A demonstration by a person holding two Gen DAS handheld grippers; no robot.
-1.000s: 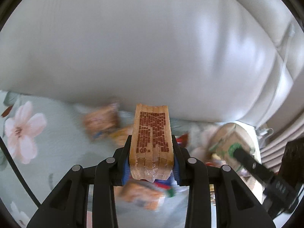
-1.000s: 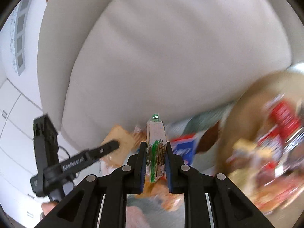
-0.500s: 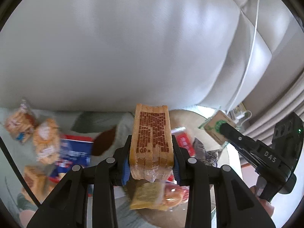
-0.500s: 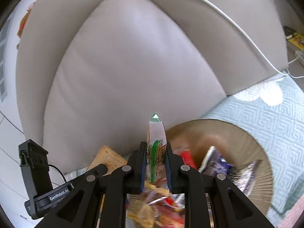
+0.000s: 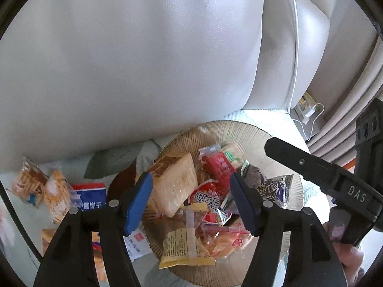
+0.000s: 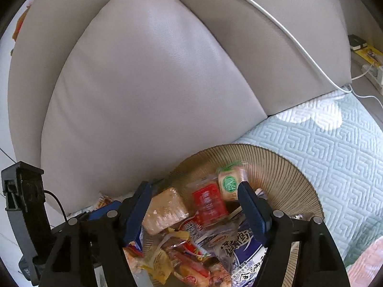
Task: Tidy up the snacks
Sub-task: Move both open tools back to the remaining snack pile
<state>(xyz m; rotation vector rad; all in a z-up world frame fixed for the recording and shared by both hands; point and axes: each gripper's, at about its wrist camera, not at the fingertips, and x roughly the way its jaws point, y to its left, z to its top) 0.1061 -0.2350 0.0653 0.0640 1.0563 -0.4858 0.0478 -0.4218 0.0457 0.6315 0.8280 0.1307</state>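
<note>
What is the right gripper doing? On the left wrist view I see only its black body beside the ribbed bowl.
Observer: On the right wrist view the right gripper is opening its jaws over the ribbed bowl, and nothing sits between the pads.
Operator: Any snack near its fingertips?
Observer: A green-label packet shows blurred in the bowl, just by the tip of the finger on the picture's right, clear of both pads.
Operator: What lies past the bowl on that side?
Observer: A pale blue quilted cover with a key pattern.
</note>
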